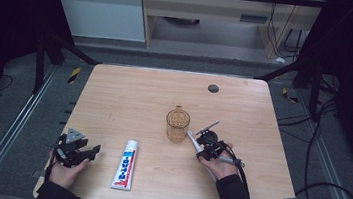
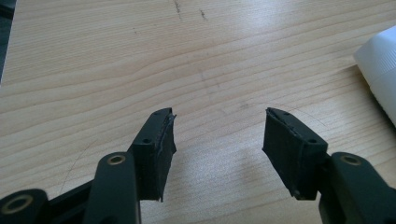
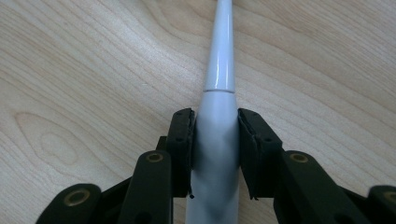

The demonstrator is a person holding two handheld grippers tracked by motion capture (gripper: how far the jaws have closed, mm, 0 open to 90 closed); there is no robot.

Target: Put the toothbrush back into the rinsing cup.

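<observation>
Right gripper view shows the white toothbrush (image 3: pixel 215 149) lying lengthwise between the two black pads (image 3: pixel 181 149), and both pads touch its thick handle. The thin neck runs away over the wooden table (image 3: pixel 84 70). In the high view, the right gripper (image 1: pixel 203 144) holds it just beside the amber glass mug (image 1: pixel 177 125). The left gripper (image 2: pixel 217 140) rests with jaws wide apart, nothing between them, near the toothpaste tube (image 1: pixel 125 165).

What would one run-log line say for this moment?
right tongs: shut on white toothbrush, beside amber cup | left tongs: open, empty | toothpaste tube: flat on table
</observation>
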